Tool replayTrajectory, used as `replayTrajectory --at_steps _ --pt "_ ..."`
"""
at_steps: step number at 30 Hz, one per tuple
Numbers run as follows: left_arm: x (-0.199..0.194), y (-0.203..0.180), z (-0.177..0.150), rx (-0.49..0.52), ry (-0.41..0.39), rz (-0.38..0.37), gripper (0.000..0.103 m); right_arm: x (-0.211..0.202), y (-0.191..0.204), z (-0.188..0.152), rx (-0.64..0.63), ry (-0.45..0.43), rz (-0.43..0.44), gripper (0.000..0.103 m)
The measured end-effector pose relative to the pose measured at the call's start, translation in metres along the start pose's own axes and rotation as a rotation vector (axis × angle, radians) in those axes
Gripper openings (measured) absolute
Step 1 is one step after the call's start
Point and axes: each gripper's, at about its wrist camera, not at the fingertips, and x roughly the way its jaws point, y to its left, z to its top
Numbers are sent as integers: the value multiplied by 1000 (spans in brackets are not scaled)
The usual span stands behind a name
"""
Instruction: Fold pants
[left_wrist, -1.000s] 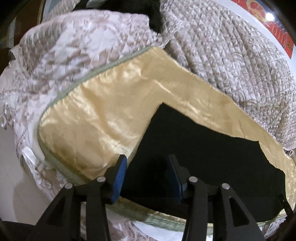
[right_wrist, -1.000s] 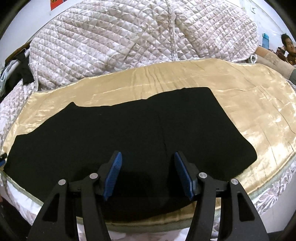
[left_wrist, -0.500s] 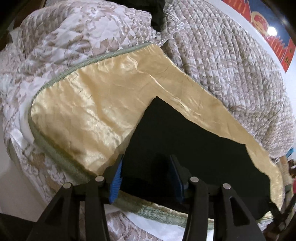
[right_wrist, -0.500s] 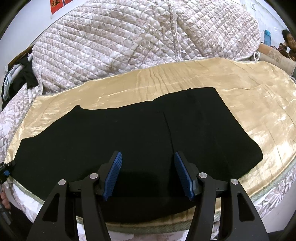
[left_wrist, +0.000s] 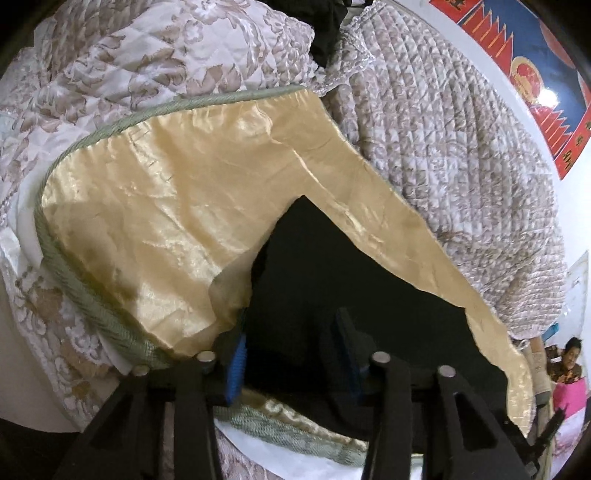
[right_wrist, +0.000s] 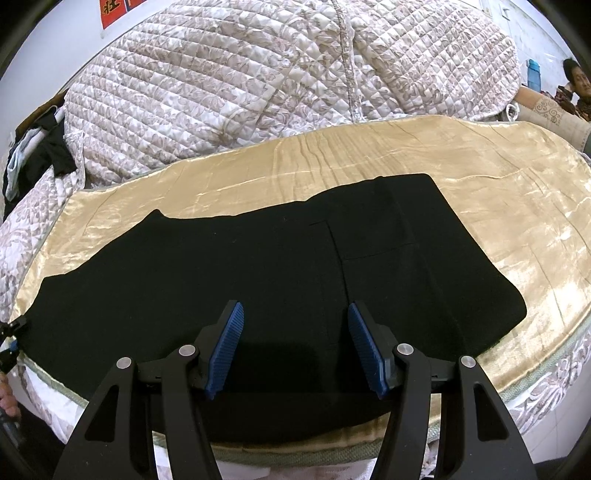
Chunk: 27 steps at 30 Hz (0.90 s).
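Black pants (right_wrist: 280, 266) lie flat, folded lengthwise, on a gold satin cloth (right_wrist: 369, 155) over a cushion. The waist end is at the right and the leg end at the left. My right gripper (right_wrist: 293, 338) is open and empty above the pants' near edge around the middle. My left gripper (left_wrist: 290, 352) is open at the leg end of the pants (left_wrist: 332, 266), with its fingers spanning the near corner. The fabric edge there is slightly lifted beside the left finger (left_wrist: 236, 365).
A quilted floral cover (right_wrist: 280, 74) rises behind the gold cloth. Dark clothing (right_wrist: 48, 155) lies at the far left. A green braided trim (left_wrist: 92, 302) marks the cushion edge. A seated person (right_wrist: 576, 88) is at the far right.
My left gripper has moved in closer to the leg end and tilted, so the corner now sits between its fingers. My right gripper has risen slightly and stays open.
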Motion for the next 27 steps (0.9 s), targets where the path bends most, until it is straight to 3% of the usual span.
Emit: replayTrajectory --at_steps 1,4,7,11,18,27 --pt "1 -1 1 7 0 14 23 0 -1 0 -2 0 0 59" --pt "4 -5 0 26 13 23 12 0 -1 1 0 0 5 59" --pt "0 -12 1 47 4 20 11 -1 -2 0 7 -3 18 59" --pt "-9 -32 5 78 -8 -51 10 -3 -2 1 15 -7 25 59" --pt "-11 -105 5 205 8 -182 10 -4 -4 2 47 -11 50 59" --pt "20 -205 -46 393 125 -333 10 -6 -12 2 92 -14 73 59"
